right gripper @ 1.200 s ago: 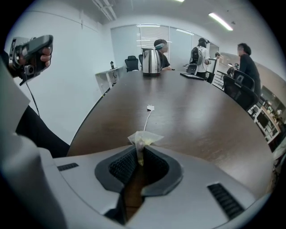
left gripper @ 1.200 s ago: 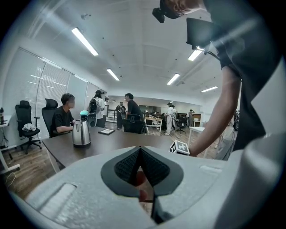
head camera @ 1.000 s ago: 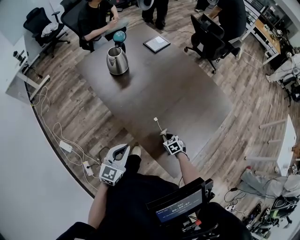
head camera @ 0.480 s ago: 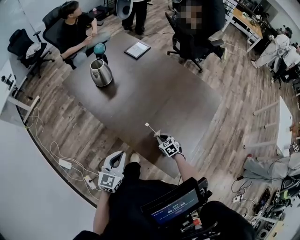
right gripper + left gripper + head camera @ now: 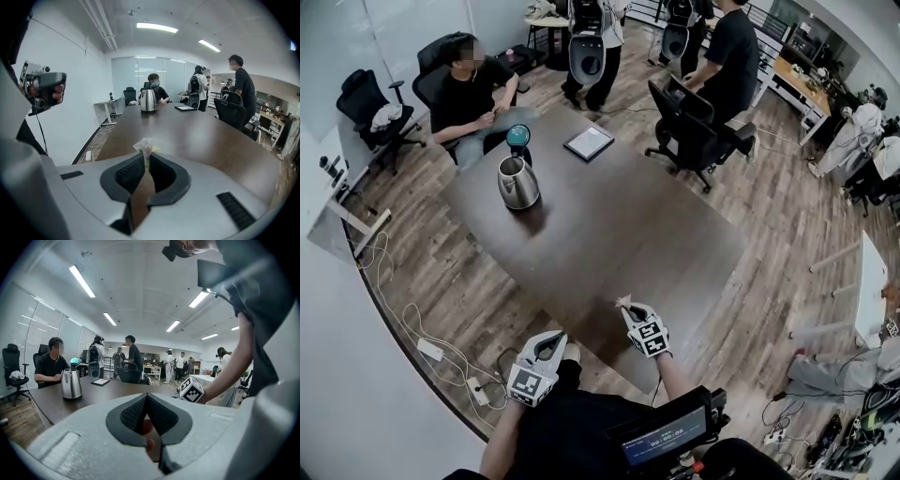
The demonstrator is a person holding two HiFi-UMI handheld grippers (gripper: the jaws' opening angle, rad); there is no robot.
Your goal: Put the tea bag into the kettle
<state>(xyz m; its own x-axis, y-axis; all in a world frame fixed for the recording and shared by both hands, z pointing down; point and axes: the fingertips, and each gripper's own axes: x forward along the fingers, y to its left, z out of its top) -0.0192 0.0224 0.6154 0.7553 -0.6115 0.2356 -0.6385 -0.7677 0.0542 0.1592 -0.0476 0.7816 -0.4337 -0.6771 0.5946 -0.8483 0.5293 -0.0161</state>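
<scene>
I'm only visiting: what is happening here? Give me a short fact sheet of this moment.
Setting: dark brown table, people beyond its far end
Right gripper: shut on small pale tea bag, above the table's near edge
Left gripper: shut, nothing between its jaws
Shiny steel kettle: upright near the far end, apart from both grippers
Tea bag in kettle: not yet

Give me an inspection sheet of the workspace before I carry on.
surface: dark table, wood floor around it.
job's things: tea bag in right claw at the near edge; kettle upright at the far end.
clutter: tablet and teal ball near the kettle.
grippers: right claw shut on tea bag; left claw shut, empty, off the table's near edge.
cables: white cables and power strip on the floor, left of the table.
surroundings: seated person, chairs, people standing beyond.
</scene>
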